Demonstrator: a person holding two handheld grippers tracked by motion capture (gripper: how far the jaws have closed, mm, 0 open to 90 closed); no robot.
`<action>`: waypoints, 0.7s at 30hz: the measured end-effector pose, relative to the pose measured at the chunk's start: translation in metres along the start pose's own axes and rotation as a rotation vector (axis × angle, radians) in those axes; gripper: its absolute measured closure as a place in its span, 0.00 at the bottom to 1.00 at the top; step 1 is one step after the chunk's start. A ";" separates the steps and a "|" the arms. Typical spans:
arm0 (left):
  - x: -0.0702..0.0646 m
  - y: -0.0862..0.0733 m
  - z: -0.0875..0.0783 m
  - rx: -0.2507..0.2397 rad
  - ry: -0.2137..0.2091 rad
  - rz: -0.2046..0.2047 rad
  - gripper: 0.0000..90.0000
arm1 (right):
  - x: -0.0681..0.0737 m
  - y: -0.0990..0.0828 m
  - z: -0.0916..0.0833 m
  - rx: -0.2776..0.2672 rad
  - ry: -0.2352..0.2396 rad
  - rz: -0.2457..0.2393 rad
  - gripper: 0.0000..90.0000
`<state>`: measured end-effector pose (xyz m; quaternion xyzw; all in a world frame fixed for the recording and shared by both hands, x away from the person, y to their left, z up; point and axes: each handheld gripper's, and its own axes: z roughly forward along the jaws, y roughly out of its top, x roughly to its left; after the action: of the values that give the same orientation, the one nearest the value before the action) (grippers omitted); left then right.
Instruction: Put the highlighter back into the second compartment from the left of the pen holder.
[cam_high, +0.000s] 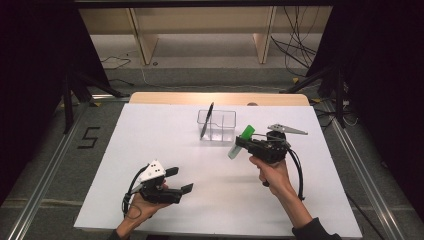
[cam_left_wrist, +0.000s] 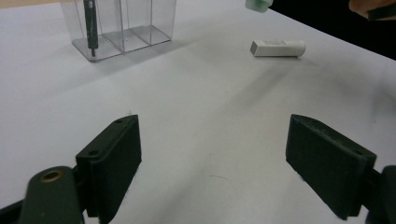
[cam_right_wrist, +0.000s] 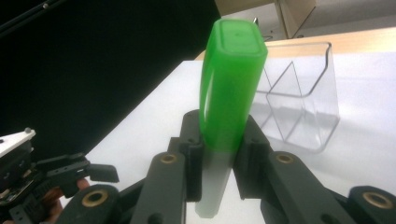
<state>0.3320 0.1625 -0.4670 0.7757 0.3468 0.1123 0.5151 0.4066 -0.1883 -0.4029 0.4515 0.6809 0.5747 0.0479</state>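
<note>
My right gripper (cam_high: 241, 143) is shut on a highlighter (cam_high: 246, 133) with a bright green cap and a pale translucent body, held slanting above the white table right of the middle. In the right gripper view the highlighter (cam_right_wrist: 231, 79) stands up between the jaws of the right gripper (cam_right_wrist: 219, 151), cap end away from the hand. A clear plastic organizer (cam_high: 226, 125) with several compartments stands just beyond it, with a black pen (cam_high: 206, 120) leaning in its left compartment. My left gripper (cam_high: 183, 179) is open and holds nothing, low over the table near the front left.
A small white block-shaped object (cam_left_wrist: 278, 48) lies on the table ahead of the left gripper (cam_left_wrist: 215, 154), right of the organizer (cam_left_wrist: 140, 28). The white table top (cam_high: 150, 130) ends at a wooden strip at the back. Dark curtains, stands and cables surround the table.
</note>
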 end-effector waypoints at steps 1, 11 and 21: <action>0.000 -0.001 -0.001 0.000 0.000 -0.001 0.20 | 0.000 0.002 0.001 -0.001 -0.001 -0.005 0.85; 0.004 -0.004 -0.009 -0.048 0.003 -0.033 0.19 | -0.006 0.022 0.019 0.007 -0.028 -0.013 0.85; 0.000 -0.006 -0.015 -0.067 0.004 -0.015 0.19 | -0.013 0.035 0.034 0.014 -0.060 -0.008 0.85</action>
<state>0.3216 0.1748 -0.4657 0.7551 0.3496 0.1215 0.5412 0.4541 -0.1738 -0.3912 0.4660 0.6851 0.5559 0.0674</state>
